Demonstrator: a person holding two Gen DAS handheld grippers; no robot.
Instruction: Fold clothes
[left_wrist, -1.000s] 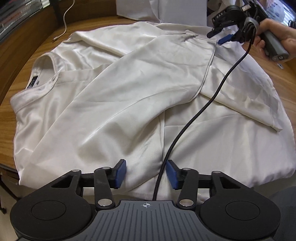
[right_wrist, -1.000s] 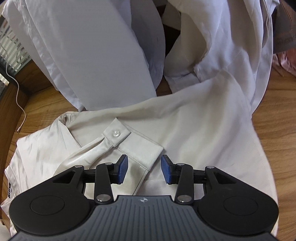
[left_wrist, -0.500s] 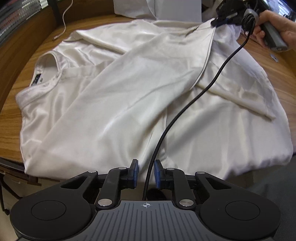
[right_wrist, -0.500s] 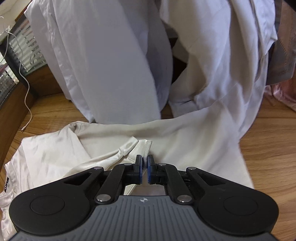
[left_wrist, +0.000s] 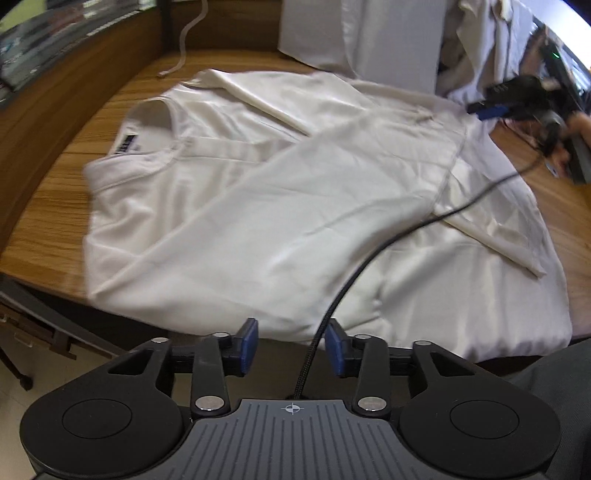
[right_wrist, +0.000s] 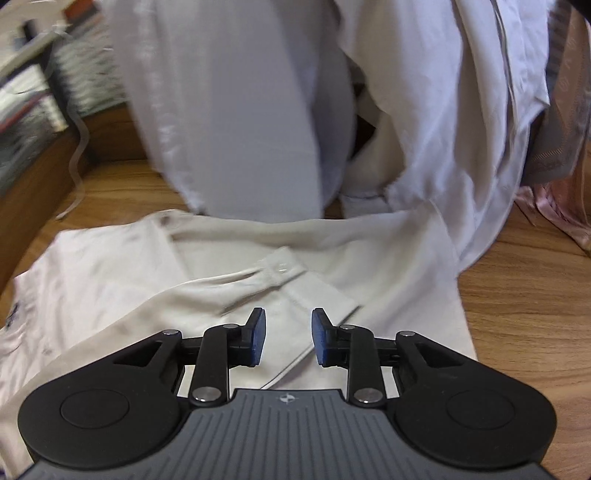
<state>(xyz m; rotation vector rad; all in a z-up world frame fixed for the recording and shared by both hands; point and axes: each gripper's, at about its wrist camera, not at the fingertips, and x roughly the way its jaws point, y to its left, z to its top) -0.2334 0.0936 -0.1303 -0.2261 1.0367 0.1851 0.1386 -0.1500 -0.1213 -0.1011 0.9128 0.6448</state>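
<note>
One cream shirt (left_wrist: 280, 206) lies spread flat across the wooden worktop (left_wrist: 48, 206), collar toward the left of the left-wrist view and hem hanging just over the near edge. The left claw (left_wrist: 291, 347) hangs at that near edge, just short of the hem, with the shirt stretching away in front of it. A sleeve is folded diagonally across the shirt's body, and its buttoned cuff (right_wrist: 295, 291) lies directly ahead of the right claw (right_wrist: 286, 338) in the right-wrist view, just beyond the blue pads.

Behind the shirt a heap of pale clothes (right_wrist: 258, 110) hangs or is piled at the back of the worktop (its lower edge touches the shirt's far side); a pinkish cloth (right_wrist: 561, 206) sits at the right.

Both claws stand open with a clear gap between their pads, and neither has hold of anything. A black cable (left_wrist: 369, 266) runs up between the left claw's fingers and trails over the shirt toward the right claw (left_wrist: 491, 110), which a hand (left_wrist: 580, 133) holds at the shirt's far right corner (blurred there).
</note>
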